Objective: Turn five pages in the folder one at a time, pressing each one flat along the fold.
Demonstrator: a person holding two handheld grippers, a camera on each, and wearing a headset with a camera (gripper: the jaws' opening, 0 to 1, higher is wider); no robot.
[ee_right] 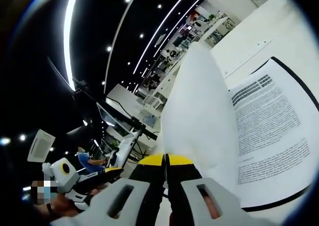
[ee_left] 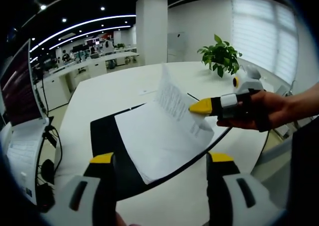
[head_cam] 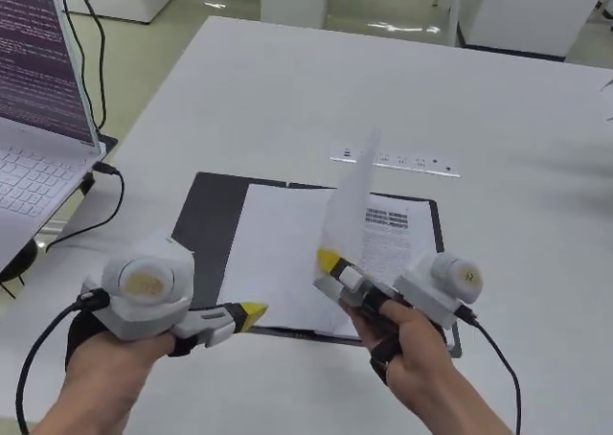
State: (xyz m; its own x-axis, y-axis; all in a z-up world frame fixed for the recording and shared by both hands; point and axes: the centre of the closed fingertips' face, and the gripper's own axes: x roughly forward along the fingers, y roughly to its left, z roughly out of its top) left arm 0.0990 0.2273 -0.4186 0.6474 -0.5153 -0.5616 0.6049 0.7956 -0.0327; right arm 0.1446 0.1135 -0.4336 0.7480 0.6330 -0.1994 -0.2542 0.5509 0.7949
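An open black folder [head_cam: 206,219] lies on the white table, with white pages [head_cam: 278,253] on it. My right gripper [head_cam: 329,261] is shut on the lower edge of one page [head_cam: 350,200] and holds it upright above the fold; the lifted page [ee_right: 199,111] rises straight from its yellow tips [ee_right: 166,160]. A printed page [ee_right: 269,131] lies flat beneath to the right. My left gripper [head_cam: 251,311] hovers open at the folder's near edge, its two jaws [ee_left: 159,159] wide apart with nothing between. In the left gripper view the right gripper [ee_left: 202,106] pinches the page [ee_left: 172,99].
An open laptop [head_cam: 38,119] with a cable [head_cam: 101,205] sits at the table's left. A flush socket strip [head_cam: 397,160] is set into the table behind the folder. A potted plant [ee_left: 221,56] stands farther off.
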